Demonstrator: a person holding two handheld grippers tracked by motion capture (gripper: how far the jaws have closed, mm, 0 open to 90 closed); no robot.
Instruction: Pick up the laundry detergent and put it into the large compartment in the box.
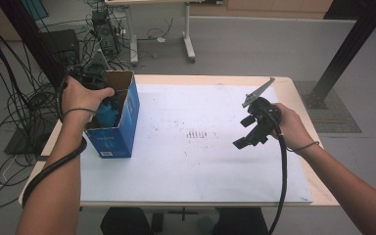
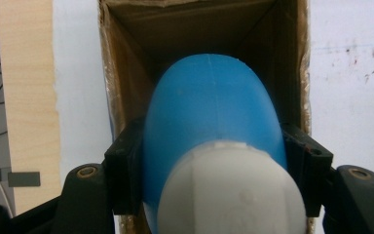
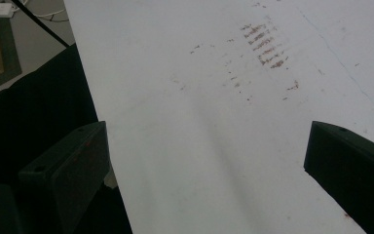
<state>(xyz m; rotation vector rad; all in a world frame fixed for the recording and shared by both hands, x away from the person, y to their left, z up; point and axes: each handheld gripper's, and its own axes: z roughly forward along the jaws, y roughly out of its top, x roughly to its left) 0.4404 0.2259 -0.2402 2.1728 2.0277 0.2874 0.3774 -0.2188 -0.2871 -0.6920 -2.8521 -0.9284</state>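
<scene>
- In the left gripper view a white cap sits closest to the lens, on top of a blue bottle that points away into an open cardboard box.
- The left tool is clamped on that bottle: one black jaw presses each side of the blue body just behind the cap, with no gap showing.
- The bottle's rounded far end is inside the box opening, between the brown inner walls.
- In the high view the left hand holds the left tool over the top of the blue box, and the bottle shows as a blue shape within the open top.
- The box stands upright on the left part of the white surface, near its left edge.
- The right tool hangs in the air over the right half of the surface, well apart from the box, held by the right hand.
- In the right gripper view its two jaws stand wide apart with nothing between them; below lies the bare white surface with small rusty marks.
- Beyond the surface, a grey floor with tangled cables and a table leg.
</scene>
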